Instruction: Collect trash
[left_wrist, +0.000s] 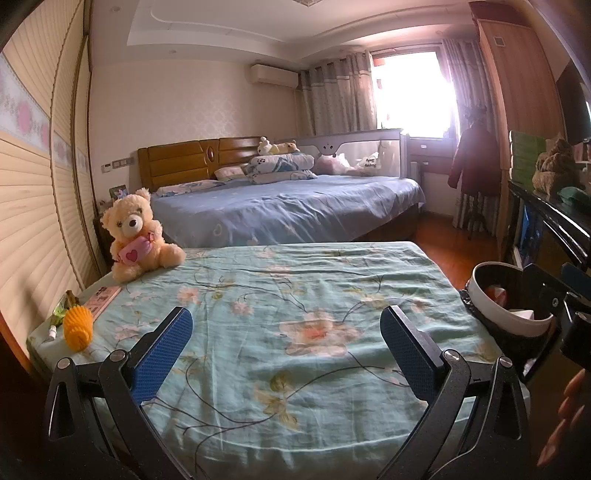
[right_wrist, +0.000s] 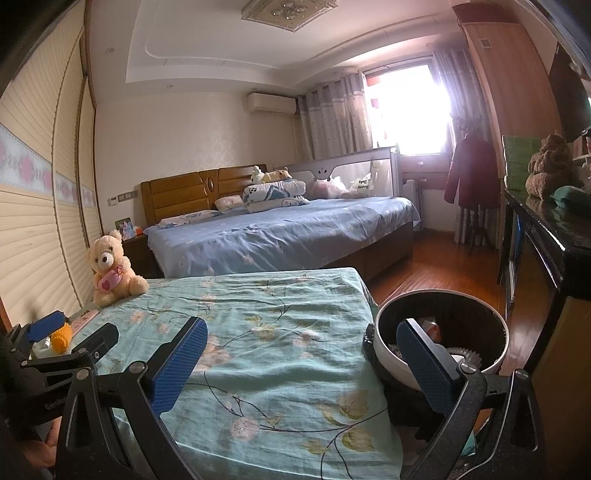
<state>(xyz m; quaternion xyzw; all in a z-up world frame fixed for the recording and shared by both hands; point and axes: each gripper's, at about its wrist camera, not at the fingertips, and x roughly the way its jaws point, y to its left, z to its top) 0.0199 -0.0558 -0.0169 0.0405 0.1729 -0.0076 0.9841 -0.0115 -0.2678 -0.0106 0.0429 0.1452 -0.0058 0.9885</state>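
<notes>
The trash bin (right_wrist: 441, 332) is being seen upright just beside the right edge of the small bed (right_wrist: 258, 350), its round mouth facing up, with scraps lying inside. Bare wooden floor (right_wrist: 424, 266) is lying open behind it. The right gripper (right_wrist: 303, 365) is being held wide open and empty, straddling the bed edge and bin rim. The left gripper (left_wrist: 286, 354) is being held open over the flowered sheet. A teddy bear (left_wrist: 138, 236) and yellow toy (left_wrist: 77, 328) are sitting along the left edge.

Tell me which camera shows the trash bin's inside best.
The right wrist view: the bin shows its whole round rim and the scraps inside, partly behind one finger. The left wrist view catches only part of the bin at the right edge.
</notes>
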